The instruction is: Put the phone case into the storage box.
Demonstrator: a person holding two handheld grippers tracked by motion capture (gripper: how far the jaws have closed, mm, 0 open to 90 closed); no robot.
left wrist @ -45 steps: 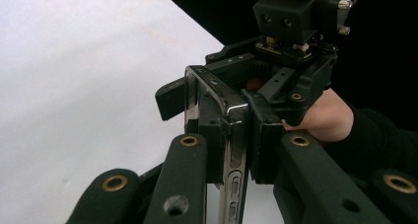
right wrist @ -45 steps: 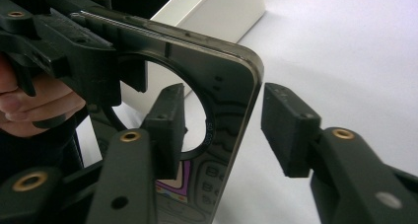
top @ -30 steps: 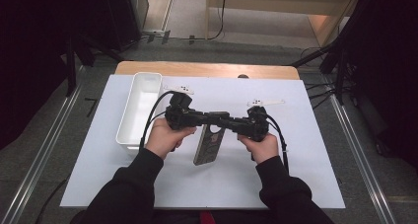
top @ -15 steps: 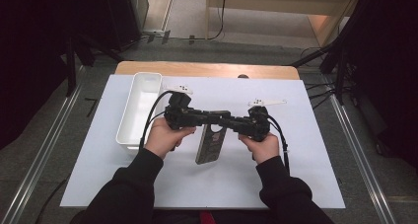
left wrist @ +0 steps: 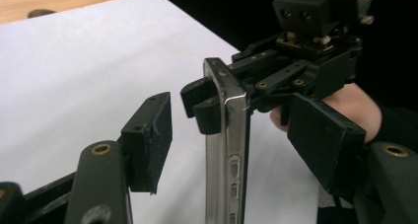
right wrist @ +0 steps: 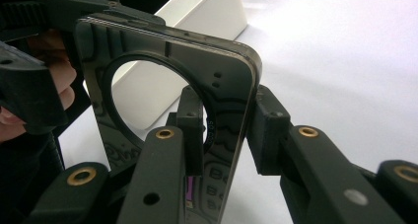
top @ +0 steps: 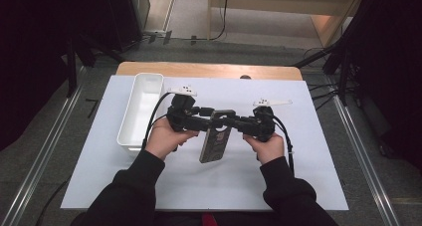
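High view: my right gripper (top: 234, 120) clamps the top edge of the phone (top: 214, 142), which hangs below it above the table (top: 298, 176). My left gripper (top: 208, 117) has just been opening; the phone stands between its pads, untouched. It is dark, glossy, metal-edged, with a round cutout. Writing unreadable.

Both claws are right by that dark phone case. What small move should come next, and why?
Probably draw the left gripper back from the phone case. Its jaws have just been opening and stand clear of the case's edge, while the right gripper is shut on it and can carry it alone.
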